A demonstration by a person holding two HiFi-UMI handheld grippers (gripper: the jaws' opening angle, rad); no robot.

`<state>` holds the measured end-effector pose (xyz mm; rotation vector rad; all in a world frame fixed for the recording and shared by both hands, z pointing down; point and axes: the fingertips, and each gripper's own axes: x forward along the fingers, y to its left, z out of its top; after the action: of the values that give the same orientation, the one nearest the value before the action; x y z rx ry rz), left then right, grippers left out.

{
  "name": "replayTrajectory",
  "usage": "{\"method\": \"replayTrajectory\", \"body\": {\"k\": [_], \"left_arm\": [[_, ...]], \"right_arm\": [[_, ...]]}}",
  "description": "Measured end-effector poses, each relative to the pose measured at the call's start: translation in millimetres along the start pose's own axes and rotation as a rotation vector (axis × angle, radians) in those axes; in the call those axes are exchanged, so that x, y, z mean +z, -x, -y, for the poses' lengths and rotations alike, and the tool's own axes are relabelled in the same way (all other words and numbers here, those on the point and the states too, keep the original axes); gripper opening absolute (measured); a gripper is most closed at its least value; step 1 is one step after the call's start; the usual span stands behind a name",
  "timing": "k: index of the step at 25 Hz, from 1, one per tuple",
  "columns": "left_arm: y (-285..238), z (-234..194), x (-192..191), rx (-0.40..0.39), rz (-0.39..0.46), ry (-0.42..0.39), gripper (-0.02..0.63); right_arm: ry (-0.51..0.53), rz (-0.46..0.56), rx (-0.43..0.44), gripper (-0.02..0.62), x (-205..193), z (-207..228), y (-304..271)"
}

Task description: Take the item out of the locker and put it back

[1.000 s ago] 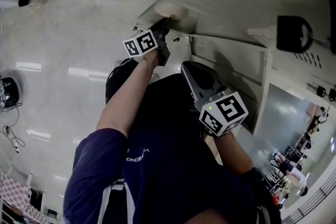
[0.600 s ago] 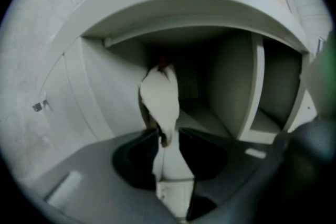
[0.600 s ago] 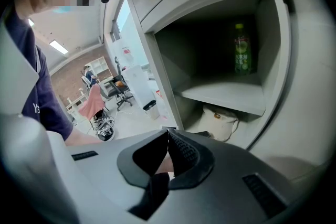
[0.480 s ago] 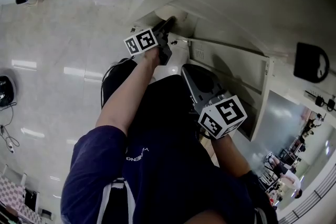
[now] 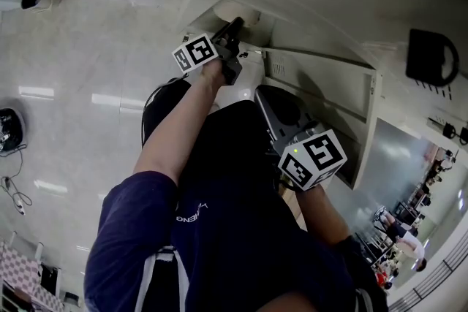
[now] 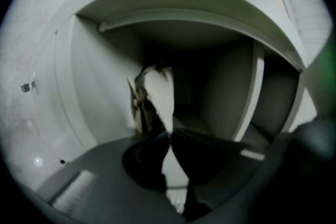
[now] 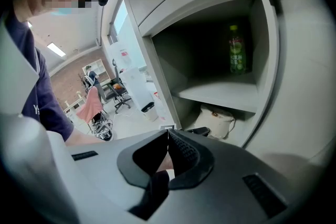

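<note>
Left gripper (image 6: 169, 134) reaching into the locker (image 6: 97, 86), jaws just closed to a pinch on a fold of the white bag (image 6: 159, 94) standing right at their tips, right gripper (image 7: 168, 133) outside, jaws together, empty

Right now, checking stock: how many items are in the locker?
2: a bottle on the shelf, a bag under it; others may be hidden.
</note>
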<state>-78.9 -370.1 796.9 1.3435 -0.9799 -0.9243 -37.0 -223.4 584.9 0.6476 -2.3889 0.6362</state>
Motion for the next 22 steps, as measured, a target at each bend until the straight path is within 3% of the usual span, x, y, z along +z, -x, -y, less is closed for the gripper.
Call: {"method": "replayTrajectory", "body": {"k": [6, 22], "left_arm": [[14.4, 32.3, -1.6, -0.044, -0.002, 0.003, 0.018], [106.2, 102.4, -32.8, -0.033, -0.072, -0.038, 0.018]], "right_arm": [[-0.011, 0.003, 0.01, 0.008, 6.1, -14.6, 14.7], [-0.064, 0.03, 0.027, 0.008, 23.9, -66.0, 68.0]]}}
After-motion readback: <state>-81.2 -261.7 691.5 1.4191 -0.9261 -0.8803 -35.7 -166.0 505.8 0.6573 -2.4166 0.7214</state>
